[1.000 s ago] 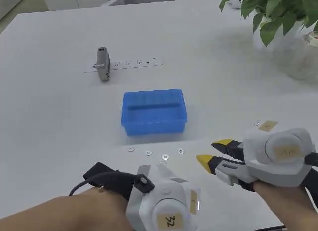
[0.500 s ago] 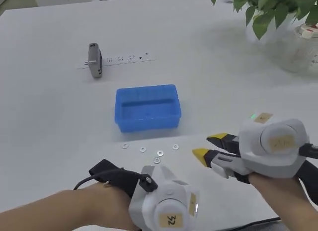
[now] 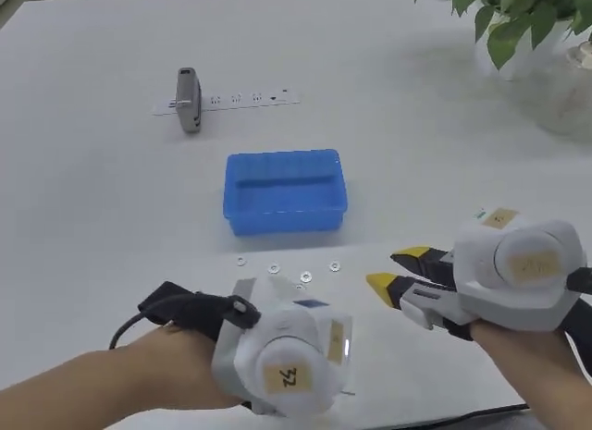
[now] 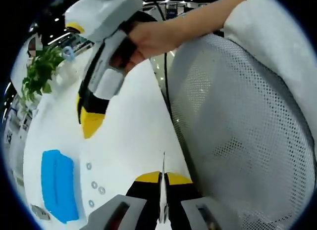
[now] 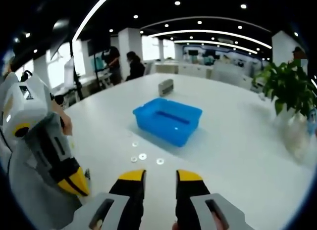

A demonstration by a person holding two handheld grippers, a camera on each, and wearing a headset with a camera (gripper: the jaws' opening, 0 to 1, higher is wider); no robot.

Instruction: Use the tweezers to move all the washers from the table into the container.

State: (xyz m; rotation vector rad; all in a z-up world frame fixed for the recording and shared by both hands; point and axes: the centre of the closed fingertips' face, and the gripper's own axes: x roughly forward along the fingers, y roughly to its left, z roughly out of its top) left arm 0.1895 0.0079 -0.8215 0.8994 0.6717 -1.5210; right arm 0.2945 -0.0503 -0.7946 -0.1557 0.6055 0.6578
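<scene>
A blue container [image 3: 285,190] stands mid-table, with several small washers [image 3: 305,276] lying in a loose row just in front of it. My left gripper [image 4: 162,178] is shut on thin metal tweezers [image 4: 162,200], which stick out between its yellow tips. In the head view its white body [image 3: 287,356] sits near the table's front edge and hides its tips. My right gripper [image 3: 396,271] is open and holds nothing, hovering to the right of the washers. The right gripper view has the container [image 5: 168,118] and washers [image 5: 142,156] ahead of the right gripper [image 5: 161,176].
A white power strip [image 3: 236,100] with a grey adapter [image 3: 189,99] lies behind the container. A leafy plant [image 3: 518,18] in a glass vase [image 3: 573,97] stands at the far right. A mesh chair back [image 4: 247,116] is close behind me. People stand far off [image 5: 133,64].
The head camera has shifted. My left gripper has rolled and slid a little to the left near the front edge. The right gripper and the washers have stayed where they were.
</scene>
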